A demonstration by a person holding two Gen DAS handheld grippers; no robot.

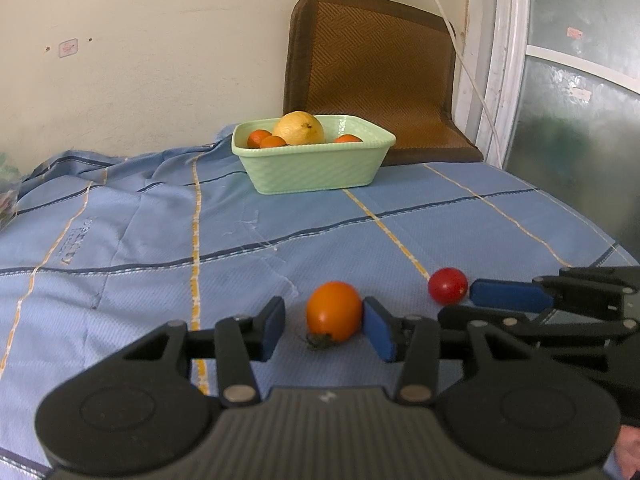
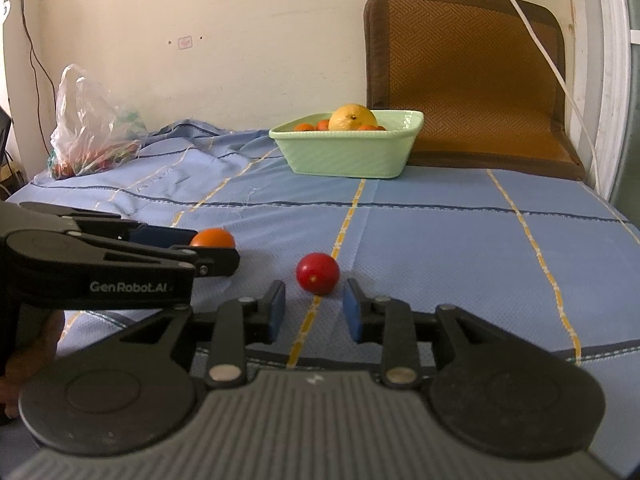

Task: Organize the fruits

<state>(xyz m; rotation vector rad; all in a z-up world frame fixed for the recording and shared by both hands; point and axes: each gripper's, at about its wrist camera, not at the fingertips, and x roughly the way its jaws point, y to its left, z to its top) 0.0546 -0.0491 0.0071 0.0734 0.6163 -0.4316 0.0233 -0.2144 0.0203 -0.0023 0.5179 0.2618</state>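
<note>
Orange tomato (image 1: 334, 311) with a green calyx lies on the blue checked cloth (image 1: 160, 240), between the fingers of our left gripper (image 1: 324, 326), which is open; one pad touches its side. Our right gripper (image 2: 314, 308), also open and empty, sits just short of the red tomato (image 2: 318, 273). Both fruits look light, smooth and easily bruised, so we judge a gentle squeeze across the widest part safest. The green basket (image 1: 312, 172) holding other fruit stands well beyond.

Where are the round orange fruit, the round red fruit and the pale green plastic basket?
Round orange fruit (image 1: 334, 310), left wrist view, its front.
Round red fruit (image 2: 318, 273), right wrist view, its centre.
Pale green plastic basket (image 1: 316, 170), left wrist view, front wall.
</note>
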